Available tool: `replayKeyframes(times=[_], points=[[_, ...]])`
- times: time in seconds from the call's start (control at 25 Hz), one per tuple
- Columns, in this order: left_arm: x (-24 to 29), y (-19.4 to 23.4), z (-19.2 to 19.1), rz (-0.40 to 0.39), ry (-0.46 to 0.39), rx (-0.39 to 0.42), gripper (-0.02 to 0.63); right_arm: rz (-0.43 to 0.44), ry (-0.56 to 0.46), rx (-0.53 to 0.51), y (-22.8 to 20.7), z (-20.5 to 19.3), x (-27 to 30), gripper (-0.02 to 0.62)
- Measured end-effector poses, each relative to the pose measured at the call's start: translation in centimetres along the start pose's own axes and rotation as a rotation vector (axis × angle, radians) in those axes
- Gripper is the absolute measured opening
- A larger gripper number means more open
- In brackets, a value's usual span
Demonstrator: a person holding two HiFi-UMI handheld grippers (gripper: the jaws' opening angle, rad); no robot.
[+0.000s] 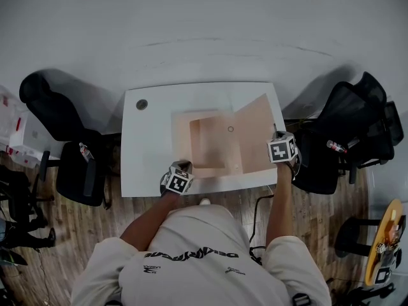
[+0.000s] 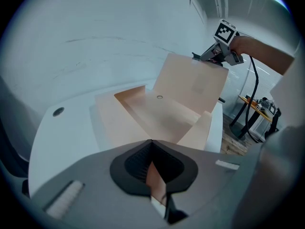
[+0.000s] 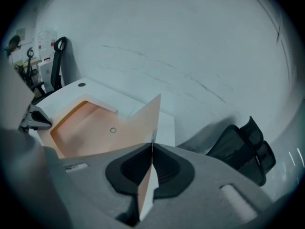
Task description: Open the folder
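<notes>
Folder (image 1: 213,146) sits half open on the white table (image 1: 145,155). I have my left gripper (image 1: 182,167) pinched on its near edge and my right gripper (image 1: 275,136) clamped on the raised cover (image 1: 256,132), tilted up.

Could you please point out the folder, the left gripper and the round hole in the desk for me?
folder (image 1: 255,132): head view, on its raised right cover.
left gripper (image 1: 181,168): head view, at its jaw tips on the folder's near edge.
round hole (image 1: 141,104): head view, on its dark centre.
</notes>
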State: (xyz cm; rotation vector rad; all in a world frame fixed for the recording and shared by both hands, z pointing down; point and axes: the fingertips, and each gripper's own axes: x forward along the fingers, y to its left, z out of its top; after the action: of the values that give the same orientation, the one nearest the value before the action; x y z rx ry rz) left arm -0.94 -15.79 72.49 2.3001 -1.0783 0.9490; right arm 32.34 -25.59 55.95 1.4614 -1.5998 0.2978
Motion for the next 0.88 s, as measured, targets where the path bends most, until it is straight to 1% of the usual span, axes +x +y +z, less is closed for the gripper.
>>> replayKeyframes(times=[0.24, 0.48, 0.72, 0.88], points=[[0.1, 0.0, 0.1, -0.009, 0.003, -0.01, -0.002, -0.016, 0.011, -0.007, -0.5, -0.5, 0.5, 0.008], [0.0, 0.1, 0.2, -0.001, 0.007, -0.011, -0.002, -0.03, 0.032, -0.022, -1.2, -1.2, 1.3, 0.009], [0.0, 0.3, 0.1, 0.006, 0.004, -0.025, -0.002, -0.053, 0.064, -0.107, -1.3, -2.1, 2.1, 0.012], [-0.1, 0.4, 0.0, 0.024, 0.01, -0.032, -0.002, -0.061, 0.085, -0.138, -1.6, -2.9, 2.6, 0.014]])
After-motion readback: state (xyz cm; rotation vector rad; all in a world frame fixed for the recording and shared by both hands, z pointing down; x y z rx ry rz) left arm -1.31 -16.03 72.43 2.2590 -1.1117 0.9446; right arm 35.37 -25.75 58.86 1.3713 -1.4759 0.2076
